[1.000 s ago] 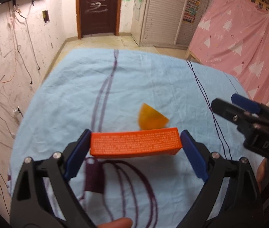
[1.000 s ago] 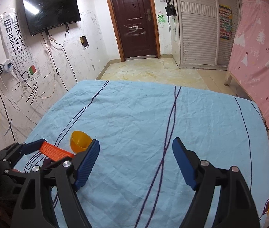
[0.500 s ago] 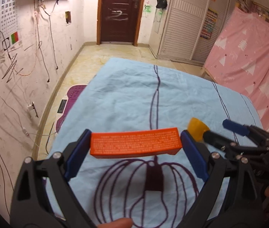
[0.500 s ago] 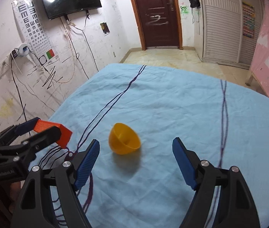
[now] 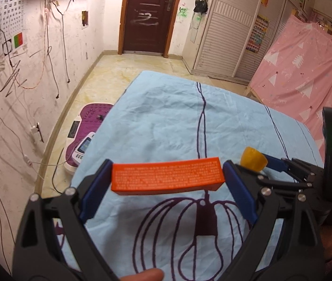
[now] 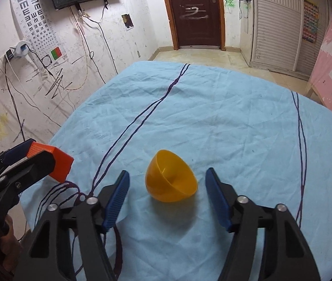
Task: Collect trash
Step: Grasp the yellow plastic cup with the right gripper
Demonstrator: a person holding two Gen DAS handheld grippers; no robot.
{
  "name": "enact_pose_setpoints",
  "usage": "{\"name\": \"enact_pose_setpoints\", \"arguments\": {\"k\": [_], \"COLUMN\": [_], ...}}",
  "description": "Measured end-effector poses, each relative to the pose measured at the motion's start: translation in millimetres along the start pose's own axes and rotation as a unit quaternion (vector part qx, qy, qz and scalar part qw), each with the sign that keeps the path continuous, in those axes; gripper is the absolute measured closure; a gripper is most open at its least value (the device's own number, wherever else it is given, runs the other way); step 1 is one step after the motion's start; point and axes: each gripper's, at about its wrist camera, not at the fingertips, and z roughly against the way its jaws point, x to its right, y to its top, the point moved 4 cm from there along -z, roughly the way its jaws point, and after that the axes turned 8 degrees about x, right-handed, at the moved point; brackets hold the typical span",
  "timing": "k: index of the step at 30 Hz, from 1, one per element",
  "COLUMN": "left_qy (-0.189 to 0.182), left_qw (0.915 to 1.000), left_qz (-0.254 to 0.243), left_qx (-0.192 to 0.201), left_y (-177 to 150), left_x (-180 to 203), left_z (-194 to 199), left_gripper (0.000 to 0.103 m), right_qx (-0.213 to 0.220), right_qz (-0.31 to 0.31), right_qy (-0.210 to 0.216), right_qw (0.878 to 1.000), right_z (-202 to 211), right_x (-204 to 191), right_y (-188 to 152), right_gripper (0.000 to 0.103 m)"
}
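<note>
An orange box (image 5: 167, 175) is held lengthwise above the light-blue bedsheet (image 5: 166, 117), with my left gripper (image 5: 167, 182) shut on its two ends. In the right wrist view that box (image 6: 58, 164) and the left gripper (image 6: 32, 154) hang at the left edge. A yellow plastic bowl (image 6: 171, 178) lies tipped on its side on the sheet. My right gripper (image 6: 167, 173) straddles it, its jaws closing, and a gap shows between each pad and the bowl. From the left wrist the bowl (image 5: 253, 161) peeks out beside the right gripper (image 5: 271, 164).
The bed fills the room's middle, its sheet (image 6: 212, 105) printed with purple lines. A purple and white device (image 5: 88, 133) with cables lies on the floor at the bed's left. Pink cloth (image 5: 306, 82) hangs at the right. Door and wardrobe stand at the back.
My right gripper has come down over the yellow bowl and its jaws have narrowed around it. The left gripper has carried the orange box leftward, away from the bowl.
</note>
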Motion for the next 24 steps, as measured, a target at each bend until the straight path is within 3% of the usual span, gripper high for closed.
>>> {"name": "enact_pose_setpoints", "arguments": {"k": [3,14,24], "left_qy": [-0.003,-0.006,-0.011], "left_qw": [1.0000,0.9998,0.9991], "left_qz": [-0.001,-0.017,-0.041], "left_qx": [-0.002,-0.006,-0.010], "left_y": [-1,-4,-6], "left_x": [2,15,42], "left_z": [-2,-3,-3], "left_gripper": [0.014,0.014,0.014], "right_qx": [0.000,0.013,0.045], "right_qz": [0.001,0.002,-0.029], "right_qy": [-0.009,-0.009,-0.017], "right_qw": [1.000,1.000,0.998], "right_z": [-1,7,35], "right_x": [3,10,41], "right_y": [1,2,7], "right_gripper": [0.068,0.068,0.068]}}
